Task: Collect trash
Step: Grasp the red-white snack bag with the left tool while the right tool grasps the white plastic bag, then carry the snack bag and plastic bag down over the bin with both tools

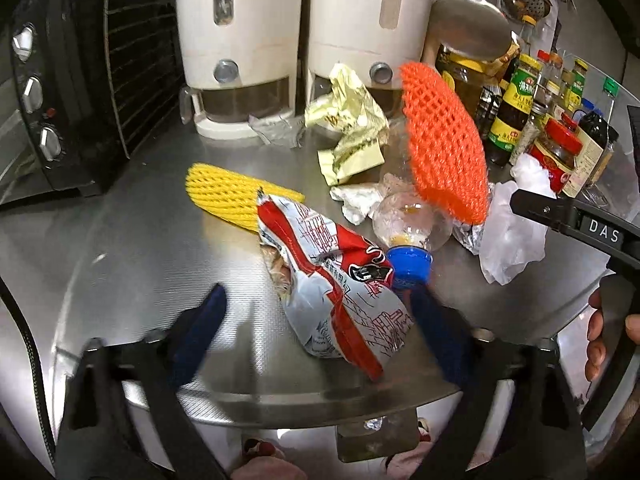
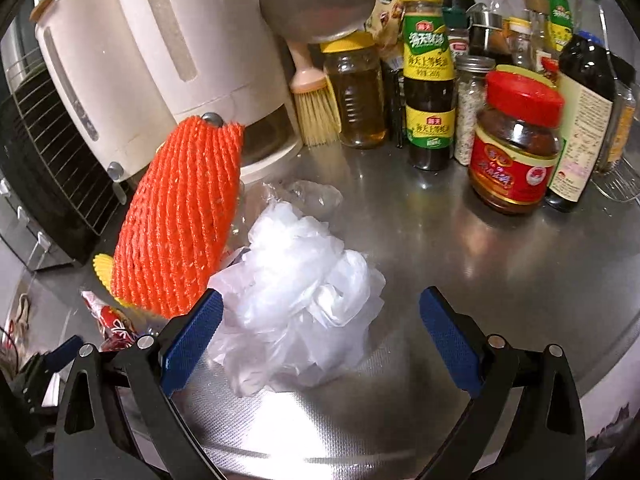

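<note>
1. Right wrist view: my right tool (image 2: 322,334) hangs wide open over the steel bench (image 2: 460,248), its two blue pads on either side of the crumpled white plastic bag (image 2: 298,308), the left pad at its edge, the right one apart.
2. Just left of that bag stands the orange foam net (image 2: 180,224); the red-lidded sauce jar (image 2: 516,148) sits well behind it to the right.
3. Left wrist view: my left tool (image 1: 316,316) is open too, straddling the red-and-white snack wrapper (image 1: 332,280), which lies left of the bag, touching the blue-capped clear bottle (image 1: 412,232).
4. I judge this the reach step: nothing is gripped yet.
5. Next I should lower and close on bag and wrapper without snagging the net or bottle.
</note>
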### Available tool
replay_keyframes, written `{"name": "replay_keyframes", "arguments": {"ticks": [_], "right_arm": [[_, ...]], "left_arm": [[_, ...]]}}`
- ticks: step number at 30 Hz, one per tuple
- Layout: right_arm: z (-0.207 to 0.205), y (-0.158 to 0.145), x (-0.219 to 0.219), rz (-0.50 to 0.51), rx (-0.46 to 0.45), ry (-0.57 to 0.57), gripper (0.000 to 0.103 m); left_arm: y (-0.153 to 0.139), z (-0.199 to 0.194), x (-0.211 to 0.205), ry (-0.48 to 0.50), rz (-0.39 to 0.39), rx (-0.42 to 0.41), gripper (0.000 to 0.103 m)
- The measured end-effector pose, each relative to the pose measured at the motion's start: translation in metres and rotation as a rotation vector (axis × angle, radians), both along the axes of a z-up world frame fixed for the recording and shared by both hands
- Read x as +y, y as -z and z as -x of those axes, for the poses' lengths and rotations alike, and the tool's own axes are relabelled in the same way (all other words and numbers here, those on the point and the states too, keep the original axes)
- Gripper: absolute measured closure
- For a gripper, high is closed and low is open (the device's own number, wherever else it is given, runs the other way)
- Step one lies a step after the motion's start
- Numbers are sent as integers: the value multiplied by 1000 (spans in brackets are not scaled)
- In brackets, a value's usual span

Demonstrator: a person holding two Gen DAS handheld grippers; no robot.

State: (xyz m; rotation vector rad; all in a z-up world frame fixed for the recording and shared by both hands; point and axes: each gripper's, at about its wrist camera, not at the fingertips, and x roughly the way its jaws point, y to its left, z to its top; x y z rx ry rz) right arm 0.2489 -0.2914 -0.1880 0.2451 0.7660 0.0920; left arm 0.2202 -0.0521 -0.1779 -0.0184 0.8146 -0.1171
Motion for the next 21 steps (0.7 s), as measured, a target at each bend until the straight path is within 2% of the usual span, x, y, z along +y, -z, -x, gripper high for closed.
{"name": "replay_keyframes", "arguments": {"ticks": [1, 2, 4, 5, 7, 12, 21], "right_arm": [[0, 1, 0, -5, 2, -8, 20], [0, 2, -1, -11, 7, -18, 25], [-1, 3, -3, -9, 13, -22, 49], [1, 3, -3, 4, 12, -18, 55], [6, 3, -4, 9, 11, -20, 66], [29, -8, -8, 23, -15, -23, 75], [100, -43, -17, 9, -103, -43, 75]], "left_arm": [[2, -2, 0, 4, 5, 8, 40], [4, -3, 1, 8, 9, 18, 46], [4, -4, 1, 10, 11, 21, 62], [4, -3, 1, 15, 14, 23, 69], [3, 1, 1, 14, 16, 19, 70], [-8, 18, 1, 11, 7, -14, 73], [-43, 84, -1, 33, 7, -86, 74]]}}
